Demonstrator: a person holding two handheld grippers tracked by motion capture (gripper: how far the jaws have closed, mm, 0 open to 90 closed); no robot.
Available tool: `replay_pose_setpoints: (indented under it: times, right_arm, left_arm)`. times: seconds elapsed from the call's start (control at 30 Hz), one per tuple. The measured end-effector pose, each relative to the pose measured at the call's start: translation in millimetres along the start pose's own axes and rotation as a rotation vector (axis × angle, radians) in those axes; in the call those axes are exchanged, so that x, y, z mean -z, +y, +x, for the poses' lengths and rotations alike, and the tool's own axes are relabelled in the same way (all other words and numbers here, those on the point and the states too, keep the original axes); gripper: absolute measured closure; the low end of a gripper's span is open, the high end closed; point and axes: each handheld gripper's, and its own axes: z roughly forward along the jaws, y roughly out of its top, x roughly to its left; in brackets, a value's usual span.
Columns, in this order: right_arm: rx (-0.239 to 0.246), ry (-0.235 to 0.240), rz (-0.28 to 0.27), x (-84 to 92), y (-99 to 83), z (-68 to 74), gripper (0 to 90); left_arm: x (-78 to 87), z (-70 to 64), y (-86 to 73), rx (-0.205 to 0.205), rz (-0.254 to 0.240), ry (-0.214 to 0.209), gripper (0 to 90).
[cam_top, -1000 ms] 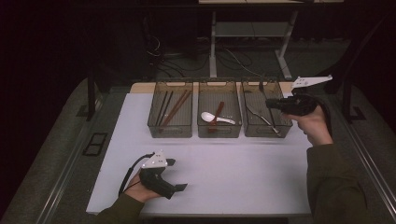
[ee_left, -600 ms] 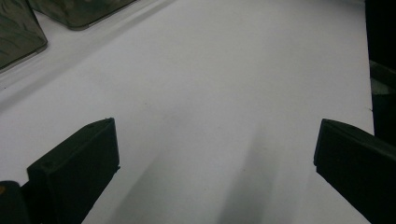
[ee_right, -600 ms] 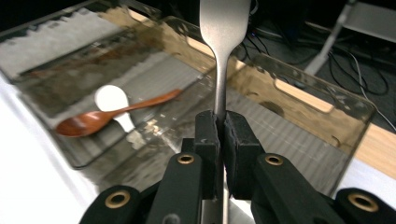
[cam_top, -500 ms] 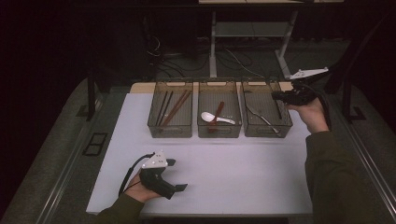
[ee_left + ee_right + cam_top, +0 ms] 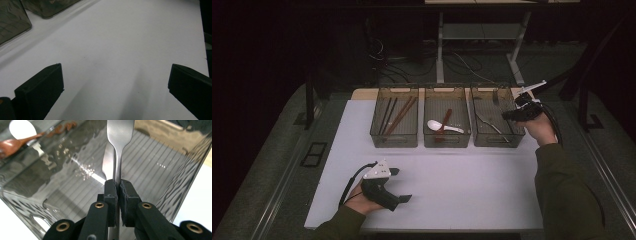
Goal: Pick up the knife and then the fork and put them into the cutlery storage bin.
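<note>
My right gripper (image 5: 511, 114) hovers over the right-hand clear bin (image 5: 518, 134), shut on the flat handle of a metal utensil (image 5: 119, 135) that points down into the bin. Its black pads (image 5: 111, 192) pinch the handle from both sides. Another metal utensil (image 5: 487, 123) lies on that bin's floor. Near the table's front left, my left gripper (image 5: 401, 185) rests on the white mat (image 5: 462, 180), jaws wide apart with nothing between them; in the left gripper view its gap (image 5: 115, 82) frames bare mat.
Three clear bins stand in a row at the back of the mat. The left bin (image 5: 377, 135) holds chopsticks (image 5: 393, 114). The middle bin (image 5: 427, 140) holds a white spoon (image 5: 435, 124) and a wooden spoon (image 5: 446, 119). Dark floor surrounds the table.
The right hand has sunk and shifted slightly left toward the right bin, still gripping the utensil. The left hand and its gripper have stayed put.
</note>
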Motion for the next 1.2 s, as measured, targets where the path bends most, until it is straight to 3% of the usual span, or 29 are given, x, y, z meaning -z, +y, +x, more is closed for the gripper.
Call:
replay_pose_setpoints:
  times: [0.23, 0.43, 0.6, 0.8, 0.87, 1.2]
  right_arm:
    - [-0.018, -0.013, 0.060, -9.3, -4.2, -1.2, 83.8]
    - [-0.016, -0.014, 0.074, -12.7, -6.5, -0.2, 80.7]
    - [-0.031, -0.012, 0.056, -10.3, -8.2, -0.1, 68.1]
    - [-0.061, -0.008, -0.006, -3.2, -13.4, -0.2, 50.1]
    - [-0.054, -0.019, -0.029, 0.0, -15.4, 1.3, 47.3]
    - [-0.033, 0.035, -0.110, 16.6, -25.9, 13.5, 40.0]
  left_arm:
    - [0.2, 7.2, 1.0, 0.010, -0.005, 0.016, 0.0]
    - [1.5, 7.7, 0.6, 0.007, -0.009, 0.016, 0.0]
    - [1.8, 7.6, 0.7, 0.008, -0.010, 0.021, 0.0]
    - [2.4, 6.8, 1.3, 0.009, -0.012, 0.024, 0.0]
    - [2.5, 6.6, 1.3, 0.009, -0.011, 0.024, 0.0]
    - [3.4, 5.2, 1.1, 0.012, -0.010, 0.019, 0.0]
